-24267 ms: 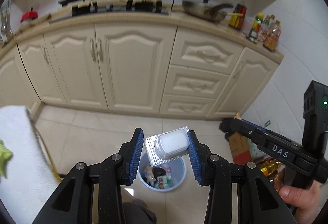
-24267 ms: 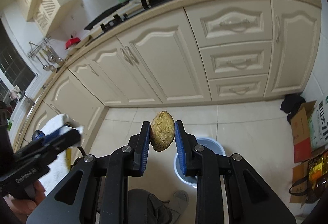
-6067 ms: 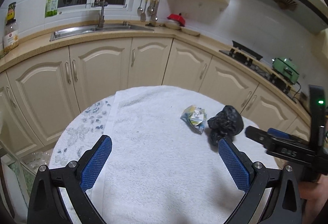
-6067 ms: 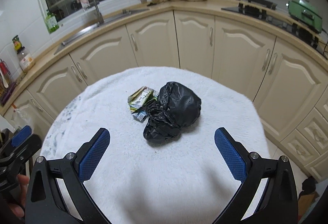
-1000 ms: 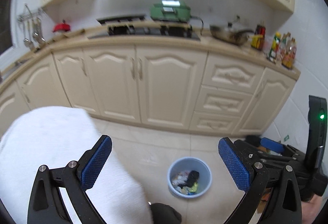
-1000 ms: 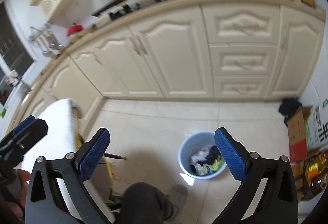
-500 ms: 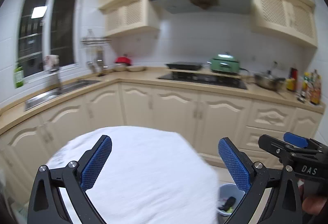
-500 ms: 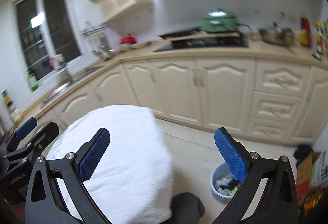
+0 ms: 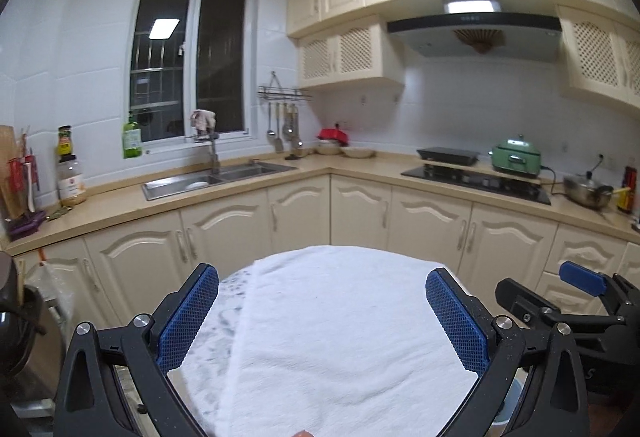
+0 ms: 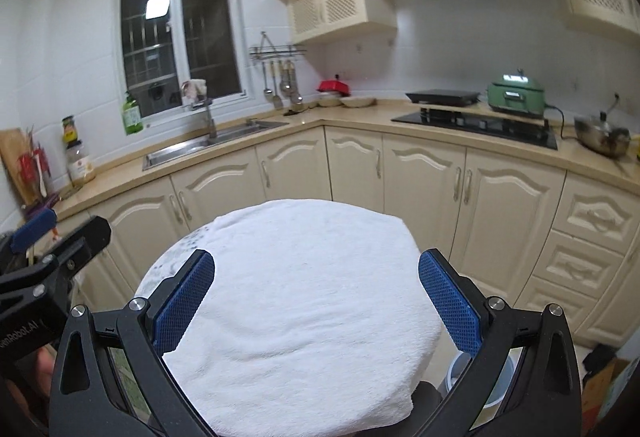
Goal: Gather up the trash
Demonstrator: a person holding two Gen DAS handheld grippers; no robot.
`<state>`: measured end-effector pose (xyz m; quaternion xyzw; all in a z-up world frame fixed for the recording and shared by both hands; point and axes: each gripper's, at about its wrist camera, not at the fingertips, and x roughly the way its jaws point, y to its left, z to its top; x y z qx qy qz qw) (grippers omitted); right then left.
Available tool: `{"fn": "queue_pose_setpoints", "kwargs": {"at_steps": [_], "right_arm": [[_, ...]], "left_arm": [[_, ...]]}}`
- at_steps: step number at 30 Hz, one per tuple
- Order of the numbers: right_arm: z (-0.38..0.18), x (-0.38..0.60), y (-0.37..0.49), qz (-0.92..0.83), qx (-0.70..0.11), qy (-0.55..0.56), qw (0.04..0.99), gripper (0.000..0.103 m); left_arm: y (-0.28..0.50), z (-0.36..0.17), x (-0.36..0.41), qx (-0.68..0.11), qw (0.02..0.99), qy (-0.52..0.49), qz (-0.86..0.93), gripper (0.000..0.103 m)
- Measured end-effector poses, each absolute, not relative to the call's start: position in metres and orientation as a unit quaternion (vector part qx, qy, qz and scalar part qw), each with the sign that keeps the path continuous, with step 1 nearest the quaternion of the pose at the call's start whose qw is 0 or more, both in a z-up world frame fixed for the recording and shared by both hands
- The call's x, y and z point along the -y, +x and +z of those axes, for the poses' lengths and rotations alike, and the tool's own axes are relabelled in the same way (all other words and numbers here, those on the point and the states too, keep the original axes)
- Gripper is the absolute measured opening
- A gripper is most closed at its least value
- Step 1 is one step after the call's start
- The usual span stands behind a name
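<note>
The round table under a white towel [image 9: 340, 317] fills the lower middle of both views, and it also shows in the right wrist view [image 10: 304, 277]. No trash lies on the towel. My left gripper [image 9: 322, 319] is open and empty above the towel. My right gripper [image 10: 316, 303] is open and empty above the towel too. The pale blue trash bin [image 10: 460, 369] shows only as a sliver of rim on the floor at the table's lower right, behind my right gripper's finger. Its contents are hidden.
Cream cabinets and a beige counter [image 9: 360, 173] wrap the room behind the table, with a sink [image 9: 216, 179], a stove [image 9: 476, 179], a green cooker [image 9: 516, 157] and a pan [image 9: 588, 193]. A cardboard box [image 10: 600, 385] sits on the floor at the lower right.
Both grippers have swung up and left from the bin on the floor to the towel-covered table. Both stay open and empty.
</note>
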<state>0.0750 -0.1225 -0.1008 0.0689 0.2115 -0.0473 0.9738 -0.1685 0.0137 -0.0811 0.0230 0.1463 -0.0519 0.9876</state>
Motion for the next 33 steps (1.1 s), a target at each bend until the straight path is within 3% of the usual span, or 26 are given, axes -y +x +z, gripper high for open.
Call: {"fn": "queue_pose_setpoints", "kwargs": {"at_steps": [14,33], "right_arm": [[-0.095,0.095,0.05,-0.04,-0.183,0.059,0.981,0.103],[-0.097,0.085,0.054,-0.031,-0.184,0.059,0.981,0.103]], "left_arm": [[-0.216,-0.075,-0.02,-0.142,0.989,0.012,-0.041,0.102],[-0.169,-0.057,-0.022,-0.157,0.987,-0.002,-0.031,0.102]]}}
